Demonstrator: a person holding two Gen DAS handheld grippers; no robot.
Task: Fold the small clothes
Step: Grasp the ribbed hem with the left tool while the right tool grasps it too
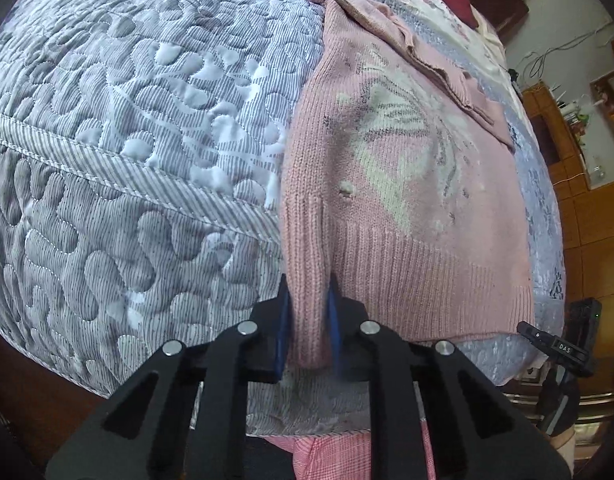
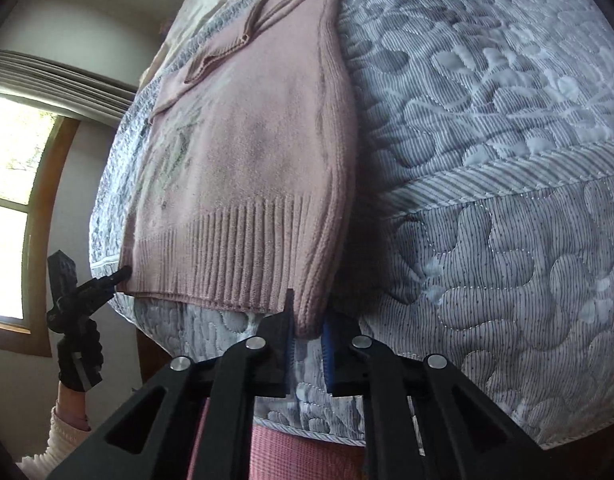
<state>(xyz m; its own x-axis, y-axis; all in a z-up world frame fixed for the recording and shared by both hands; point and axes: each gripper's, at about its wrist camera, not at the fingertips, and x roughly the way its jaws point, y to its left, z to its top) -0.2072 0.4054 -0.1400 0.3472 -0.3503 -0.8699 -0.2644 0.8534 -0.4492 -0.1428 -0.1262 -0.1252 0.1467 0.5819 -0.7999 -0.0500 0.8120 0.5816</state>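
Left gripper (image 1: 310,320): low at the near edge of the bed, pointing along the sweater (image 1: 395,184). Blue pads (image 1: 283,332) clamp a folded strip of knit at the ribbed hem, on the sweater's left side. The strip bunches upright between the fingers.

Right gripper (image 2: 309,330): same low pose, at the hem's right corner. Its fingers stand close together around the folded edge of the sweater (image 2: 243,168); the knit's tip sits between the pads (image 2: 327,344), gripped.

In the right view the left gripper (image 2: 107,280) shows at the hem's far corner, held by a gloved hand (image 2: 77,364) with a pale ribbed sleeve (image 2: 63,440) below it. In the left view another black device (image 1: 555,346), marked DAS, shows beside the hem's right end; cannot tell what it is.

Sweater: pink knit, pale butterfly figure on the front, lying flat on the bed with hem toward the cameras, collar away. One sleeve (image 1: 387,28) is folded across the chest.

Surface: quilt (image 1: 127,120), grey-white, striped with a stitched leaf pattern, a piped seam running across beside the sweater. Pink checked cloth (image 1: 331,456) shows below the bed edge.

Room: window (image 2: 11,208) with wooden frame left of the sweater in the right view; wooden furniture (image 1: 579,160) and cables to its right in the left view.
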